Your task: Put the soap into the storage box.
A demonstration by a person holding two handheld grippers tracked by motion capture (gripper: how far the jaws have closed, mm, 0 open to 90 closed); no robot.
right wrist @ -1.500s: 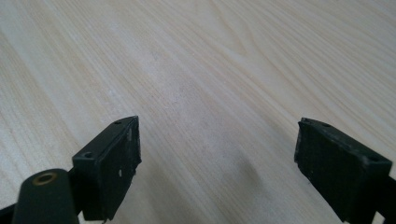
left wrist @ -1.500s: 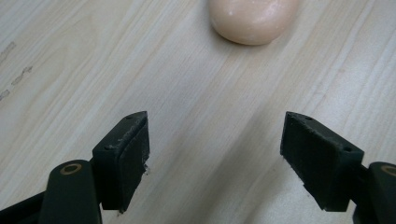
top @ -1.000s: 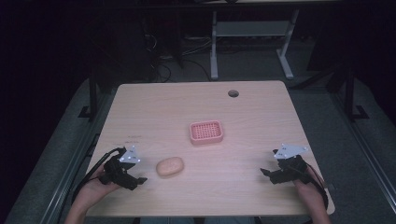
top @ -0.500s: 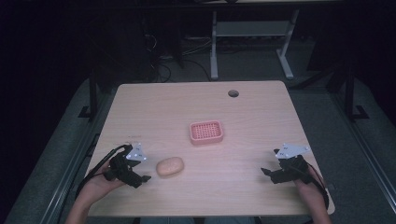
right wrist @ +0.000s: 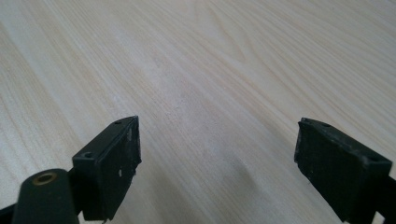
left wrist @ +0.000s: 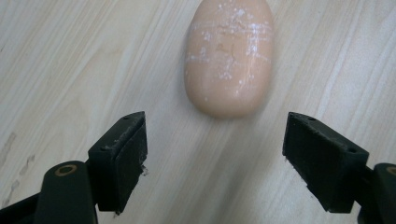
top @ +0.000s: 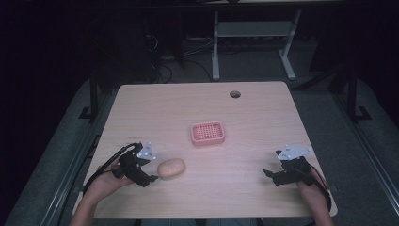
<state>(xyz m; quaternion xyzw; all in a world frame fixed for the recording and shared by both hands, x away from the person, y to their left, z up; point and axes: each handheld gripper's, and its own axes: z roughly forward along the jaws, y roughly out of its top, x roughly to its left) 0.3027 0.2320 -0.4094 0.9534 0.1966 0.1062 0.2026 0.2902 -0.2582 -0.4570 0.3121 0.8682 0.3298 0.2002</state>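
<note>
A peach-coloured oval soap bar (top: 171, 167) lies on the wooden table (top: 197, 108) near the front left. In the left gripper view the soap bar (left wrist: 229, 56) has white scuffs and lies just ahead of the jaws, which stand wide apart. My left gripper (top: 151, 173) is open, right beside the soap on its left, not touching it. A pink slotted soap dish (top: 207, 133) rests at the table's middle. My right gripper (top: 269, 176) is open near the front right, low over bare wood (right wrist: 210, 93).
A round cable hole (top: 235, 94) is in the table near its back edge. Beyond the table, a white desk frame (top: 254, 33) and cables stand on the dark floor. Bare wood lies between the soap and the right gripper.
My left gripper has slid right, closing on the soap bar. The right gripper has hardly moved.
</note>
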